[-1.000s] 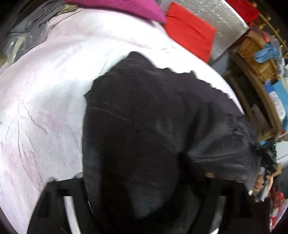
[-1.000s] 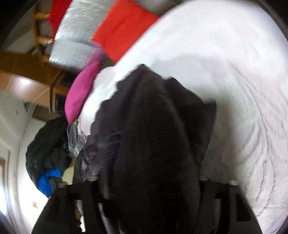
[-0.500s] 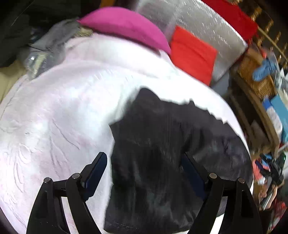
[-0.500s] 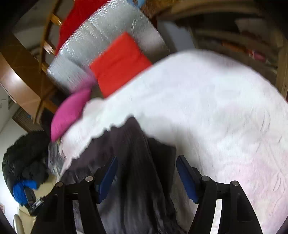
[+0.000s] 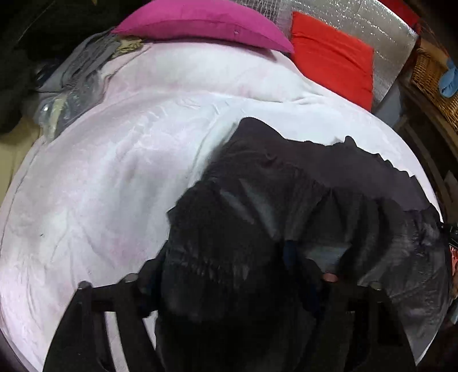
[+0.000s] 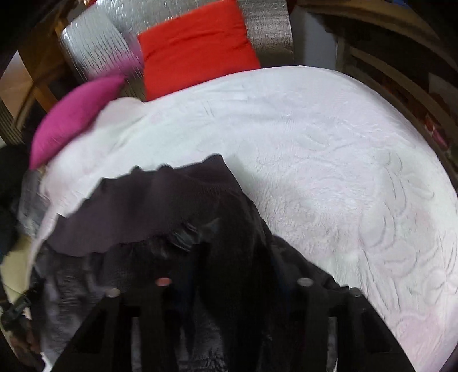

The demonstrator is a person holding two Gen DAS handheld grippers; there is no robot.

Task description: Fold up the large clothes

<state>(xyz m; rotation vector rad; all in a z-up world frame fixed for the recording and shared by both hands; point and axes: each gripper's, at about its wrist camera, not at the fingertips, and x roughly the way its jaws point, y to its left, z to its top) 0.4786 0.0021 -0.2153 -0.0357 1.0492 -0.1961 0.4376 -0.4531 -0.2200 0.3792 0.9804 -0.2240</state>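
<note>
A large black garment (image 5: 286, 206) lies bunched on the white bedspread (image 5: 120, 177). In the left wrist view its dark cloth fills the space between my left gripper's (image 5: 226, 274) fingers and hides the pads, so the grip is unclear. In the right wrist view the same garment (image 6: 229, 243) drapes over and between my right gripper's (image 6: 233, 274) fingers, hiding them too. The garment's edge reaches toward the middle of the bed (image 6: 329, 160).
A magenta pillow (image 5: 206, 23) and a red pillow (image 5: 332, 54) lean on a silver padded headboard (image 5: 372, 20). Grey clothes and a plastic bag (image 5: 74, 83) lie at the bed's left edge. A wicker basket (image 5: 432, 77) and wooden shelves (image 6: 400, 71) stand at the right.
Half a second ago both grippers were open above the garment with blue pads showing. Now both have dropped into the cloth, which covers the fingers.
</note>
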